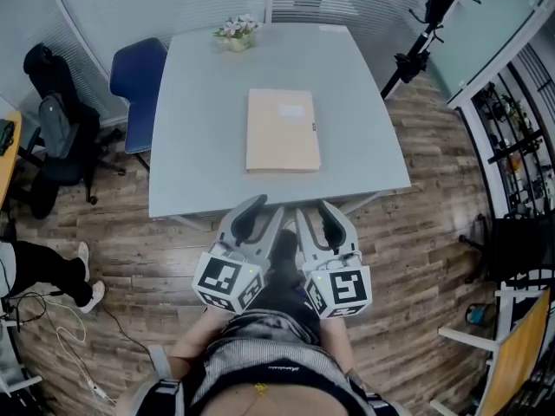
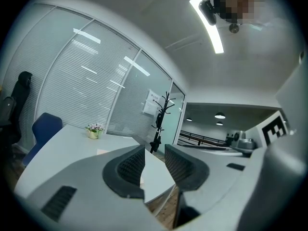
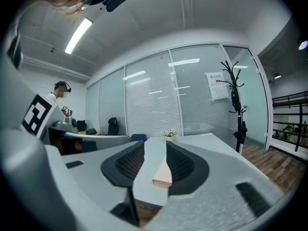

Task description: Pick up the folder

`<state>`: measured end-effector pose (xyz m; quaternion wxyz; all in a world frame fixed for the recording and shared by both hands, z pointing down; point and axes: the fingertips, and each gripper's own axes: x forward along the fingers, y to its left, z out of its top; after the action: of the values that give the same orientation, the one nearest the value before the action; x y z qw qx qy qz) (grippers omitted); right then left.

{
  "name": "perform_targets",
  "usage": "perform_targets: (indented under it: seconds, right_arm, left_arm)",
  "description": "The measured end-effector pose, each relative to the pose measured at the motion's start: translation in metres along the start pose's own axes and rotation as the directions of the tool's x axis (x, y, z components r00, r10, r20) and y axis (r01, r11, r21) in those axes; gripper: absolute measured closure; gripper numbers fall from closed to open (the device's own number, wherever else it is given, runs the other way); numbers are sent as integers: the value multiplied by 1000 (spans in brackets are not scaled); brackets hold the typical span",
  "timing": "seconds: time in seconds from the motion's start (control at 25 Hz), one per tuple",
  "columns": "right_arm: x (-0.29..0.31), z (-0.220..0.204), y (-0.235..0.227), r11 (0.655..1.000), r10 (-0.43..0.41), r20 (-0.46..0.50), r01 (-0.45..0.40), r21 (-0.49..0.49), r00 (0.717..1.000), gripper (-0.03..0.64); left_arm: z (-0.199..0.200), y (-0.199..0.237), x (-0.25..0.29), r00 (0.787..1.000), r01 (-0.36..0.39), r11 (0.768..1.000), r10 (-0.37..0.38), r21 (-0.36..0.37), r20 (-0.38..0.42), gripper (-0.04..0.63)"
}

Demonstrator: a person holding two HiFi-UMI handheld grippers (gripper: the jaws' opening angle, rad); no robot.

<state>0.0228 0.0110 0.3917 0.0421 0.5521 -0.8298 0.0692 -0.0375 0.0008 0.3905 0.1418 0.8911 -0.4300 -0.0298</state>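
Note:
A tan folder [image 1: 283, 131] lies flat in the middle of the pale grey table [image 1: 191, 172]. Both grippers hover side by side just short of the table's near edge, pointing level toward the folder. My left gripper [image 1: 260, 211] is open, and its jaws stand a little apart with nothing between them. My right gripper [image 1: 317, 215] is open too, its jaws empty. In the right gripper view the folder [image 3: 163, 174] shows edge-on through the gap of the right gripper [image 3: 155, 147]. In the left gripper view only a pale strip of the folder [image 2: 101, 151] peeks past the left gripper [image 2: 154, 152].
A small pot of flowers [image 1: 237, 33] stands at the table's far edge. A blue chair [image 1: 139, 85] is at the table's left, a black chair with a bag [image 1: 52, 137] further left. A black stand [image 1: 421, 42] rises at the far right. Another person's leg [image 1: 43, 271] is at the left.

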Motion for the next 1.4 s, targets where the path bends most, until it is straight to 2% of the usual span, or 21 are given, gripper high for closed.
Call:
perform_targets:
  seconds: [0.48, 0.76, 1.04, 1.4]
  right_arm:
    - [102, 31, -58, 998, 58, 4, -58, -2, 998, 472]
    - [155, 36, -90, 996, 94, -17, -94, 10, 995, 471]
    - [206, 8, -128, 992, 122, -105, -120, 24, 987, 471]
    - [253, -49, -173, 989, 145, -233, -134, 59, 962, 459]
  left_arm:
    - [31, 50, 108, 1000, -20, 1000, 20, 3, 9, 491]
    - [41, 84, 156, 997, -72, 997, 72, -14, 5, 489]
    - [27, 118, 200, 988, -142, 990, 142, -7, -56, 482]
    - [-23, 168, 239, 958, -233, 971, 220, -49, -186, 472]
